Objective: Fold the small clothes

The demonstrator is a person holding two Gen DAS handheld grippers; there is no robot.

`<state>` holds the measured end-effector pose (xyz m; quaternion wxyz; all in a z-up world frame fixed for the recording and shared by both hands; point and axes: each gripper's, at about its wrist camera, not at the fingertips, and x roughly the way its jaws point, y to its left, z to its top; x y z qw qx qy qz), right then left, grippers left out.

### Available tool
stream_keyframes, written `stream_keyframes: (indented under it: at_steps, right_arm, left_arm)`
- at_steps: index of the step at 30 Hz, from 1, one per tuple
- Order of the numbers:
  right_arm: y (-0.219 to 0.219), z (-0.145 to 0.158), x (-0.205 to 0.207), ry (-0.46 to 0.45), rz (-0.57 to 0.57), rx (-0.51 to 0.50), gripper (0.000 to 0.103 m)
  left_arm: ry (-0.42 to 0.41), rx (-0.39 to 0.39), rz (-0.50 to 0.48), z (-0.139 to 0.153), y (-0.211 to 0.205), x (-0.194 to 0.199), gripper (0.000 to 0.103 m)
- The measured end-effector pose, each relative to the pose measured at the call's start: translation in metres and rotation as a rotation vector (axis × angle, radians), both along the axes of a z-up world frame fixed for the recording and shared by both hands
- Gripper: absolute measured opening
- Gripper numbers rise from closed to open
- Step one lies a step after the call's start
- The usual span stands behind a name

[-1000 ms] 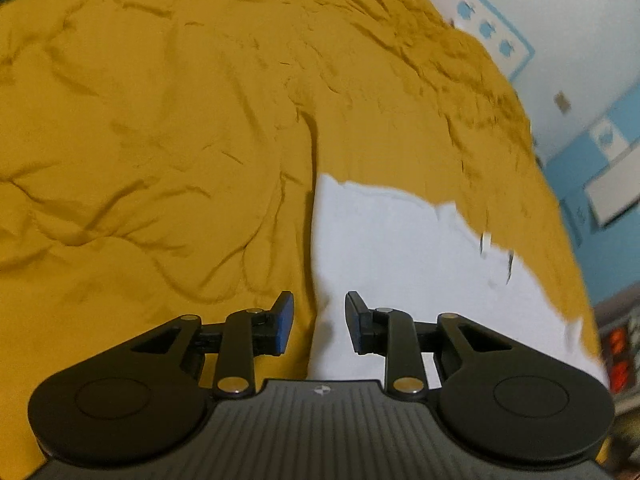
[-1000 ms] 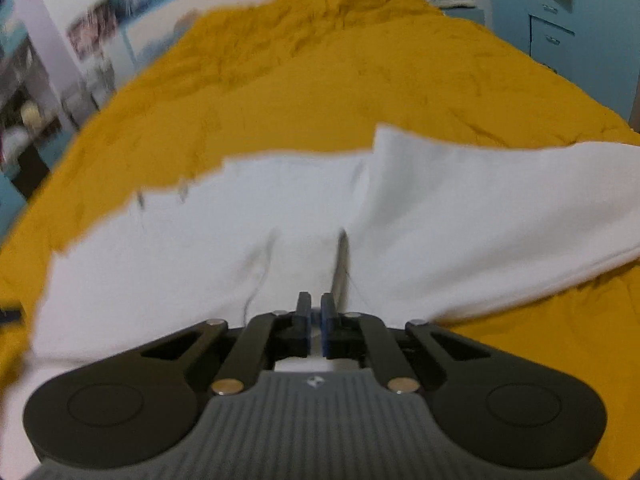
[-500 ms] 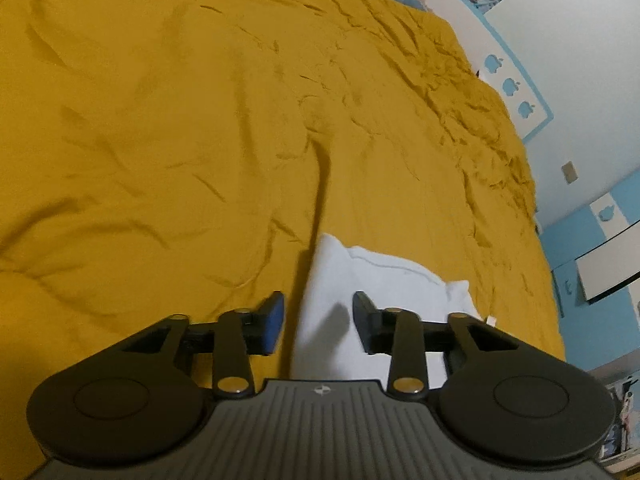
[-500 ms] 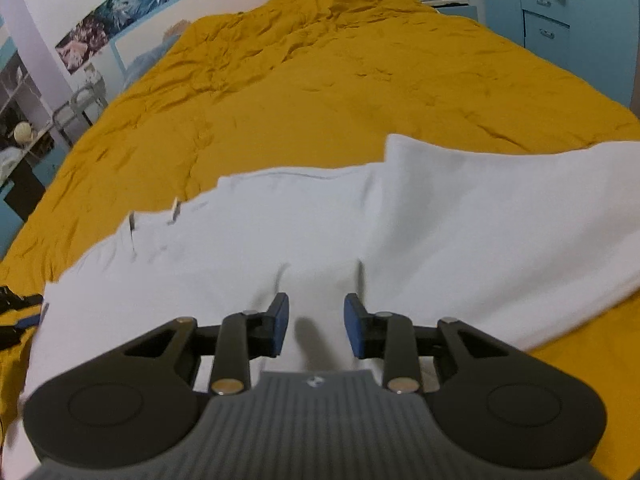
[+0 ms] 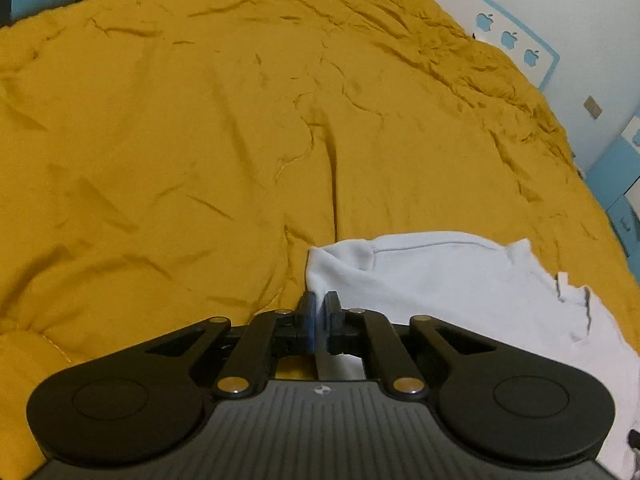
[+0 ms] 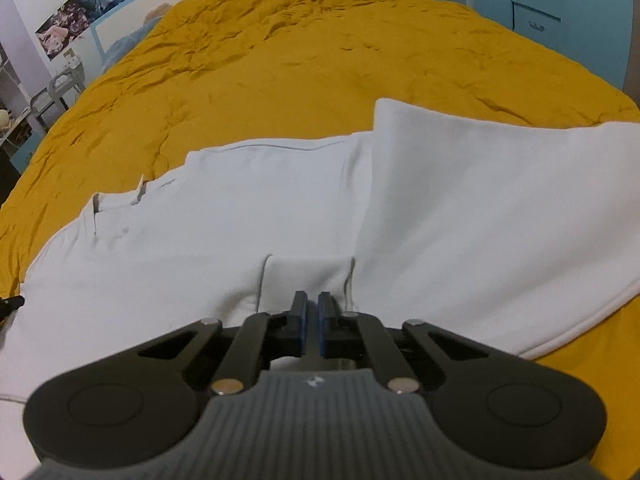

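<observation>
Left gripper (image 5: 319, 312) is clamped tight on the near-left corner of the white polo shirt (image 5: 440, 280) — a thin edge of cloth pinched between the blue pads. Right gripper (image 6: 312, 312) is closed too, nipping a small raised tuck of the same white polo shirt (image 6: 248, 216). The garment sprawls across the mustard duvet (image 6: 320, 52), collar (image 6: 120, 200) to the left, one panel already lapped over on the right. It looks light, soft and floppy — it will sag and crease between the two grips. Hems and corners seem the safest holds, since mid-panel pinches will likely bunch.
</observation>
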<state>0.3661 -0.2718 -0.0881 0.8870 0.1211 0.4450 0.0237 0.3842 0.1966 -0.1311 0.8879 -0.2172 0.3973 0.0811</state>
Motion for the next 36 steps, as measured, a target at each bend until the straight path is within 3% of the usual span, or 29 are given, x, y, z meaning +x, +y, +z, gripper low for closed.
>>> stream_keyframes:
  at_steps: [6, 8, 10, 14, 19, 23, 27, 31, 34, 36]
  right_arm:
    - [-0.015, 0.013, -0.009, -0.028, -0.024, 0.047, 0.001]
    - [-0.031, 0.024, -0.018, -0.058, -0.054, 0.065, 0.007]
    - [-0.057, 0.035, -0.028, -0.088, -0.109, 0.093, 0.008]
    - [-0.134, 0.055, -0.051, -0.147, -0.288, 0.137, 0.029]
    - [-0.244, 0.068, -0.086, -0.246, -0.553, 0.194, 0.043]
    - [-0.329, 0.056, -0.099, -0.233, -0.727, 0.265, 0.043]
    - [-0.378, 0.042, -0.092, -0.195, -0.783, 0.187, 0.043]
    - [-0.411, 0.015, -0.081, -0.151, -0.861, 0.253, 0.04]
    - [-0.431, -0.003, -0.075, -0.147, -0.9, 0.307, 0.029]
    - [-0.438, -0.007, -0.075, -0.154, -0.926, 0.327, 0.008]
  left_arm:
    - [0.034, 0.06, 0.056, 0.029, -0.001, -0.008, 0.011]
    - [0.019, 0.087, 0.043, 0.042, -0.007, -0.015, 0.011]
    - [-0.003, 0.065, 0.024, 0.052, -0.013, -0.022, 0.011]
    - [-0.018, 0.072, -0.034, 0.068, -0.036, -0.029, 0.017]
    - [-0.007, 0.113, -0.099, 0.071, -0.066, -0.028, 0.022]
    - [0.019, 0.13, -0.078, 0.066, -0.073, -0.027, 0.022]
    - [0.015, 0.14, -0.023, 0.065, -0.077, -0.037, 0.022]
    - [0.024, 0.134, 0.016, 0.064, -0.078, -0.041, 0.022]
    - [0.012, 0.149, 0.039, 0.066, -0.078, -0.047, 0.022]
    - [0.009, 0.149, 0.052, 0.068, -0.076, -0.05, 0.022]
